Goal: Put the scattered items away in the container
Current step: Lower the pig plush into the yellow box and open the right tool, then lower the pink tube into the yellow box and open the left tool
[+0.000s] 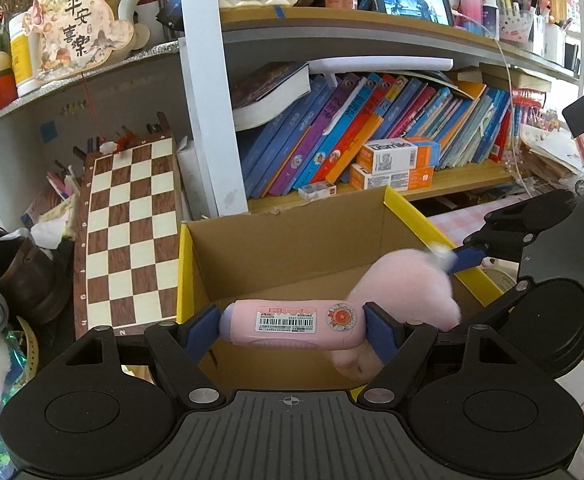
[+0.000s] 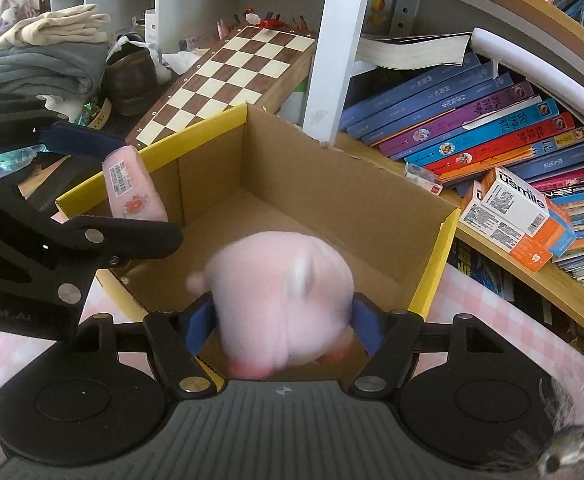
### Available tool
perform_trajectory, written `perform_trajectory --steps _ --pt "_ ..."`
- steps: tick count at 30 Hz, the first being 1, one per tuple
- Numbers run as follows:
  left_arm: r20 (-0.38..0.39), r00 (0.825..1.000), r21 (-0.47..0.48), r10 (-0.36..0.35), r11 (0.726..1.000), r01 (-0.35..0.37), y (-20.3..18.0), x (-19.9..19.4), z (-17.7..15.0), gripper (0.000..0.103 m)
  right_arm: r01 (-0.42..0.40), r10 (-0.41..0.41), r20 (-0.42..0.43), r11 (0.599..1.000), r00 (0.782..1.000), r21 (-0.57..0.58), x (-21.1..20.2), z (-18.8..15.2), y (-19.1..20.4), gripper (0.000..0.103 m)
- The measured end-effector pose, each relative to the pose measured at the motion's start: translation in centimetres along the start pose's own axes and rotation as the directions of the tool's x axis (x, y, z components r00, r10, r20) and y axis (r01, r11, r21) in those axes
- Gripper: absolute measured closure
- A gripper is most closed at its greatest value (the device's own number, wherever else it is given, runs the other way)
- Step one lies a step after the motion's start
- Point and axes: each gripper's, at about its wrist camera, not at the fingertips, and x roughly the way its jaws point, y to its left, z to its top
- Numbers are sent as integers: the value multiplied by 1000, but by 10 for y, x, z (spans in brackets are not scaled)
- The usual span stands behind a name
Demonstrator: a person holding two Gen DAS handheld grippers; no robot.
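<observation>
My left gripper (image 1: 292,326) is shut on a pink case with a barcode label (image 1: 287,322) and holds it crosswise over the near rim of an open cardboard box with yellow edges (image 1: 275,240). My right gripper (image 2: 281,322) is shut on a pink plush toy (image 2: 279,300) and holds it over the same box (image 2: 332,184), blurred by motion. In the left wrist view the plush (image 1: 408,284) hangs from the right gripper over the box's right side. In the right wrist view the pink case (image 2: 131,184) shows at the box's left rim.
A chessboard (image 1: 131,232) leans left of the box. A bookshelf with slanted books (image 1: 356,128) and white-and-orange cartons (image 2: 512,216) stands behind it. Folded clothes (image 2: 43,56) and a brown shoe (image 2: 131,80) lie at far left. A pink checked cloth (image 2: 492,320) covers the table.
</observation>
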Motion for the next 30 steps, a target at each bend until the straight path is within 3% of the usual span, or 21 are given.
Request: perform_trajectory --steps 4,22,30 --pt "5 1000 -4 5 1000 -5 2 0 2 25 0 0 10 1000 1000 1 1 2 0 37" --pt "-12 1000 2 5 1000 -5 2 11 2 25 -1 1 24 1000 1000 21 -15 -5 -2 29" --pt "-56 998 25 14 1000 -13 1 24 -2 25 6 -7 21 999 1000 39 -16 -8 -6 28"
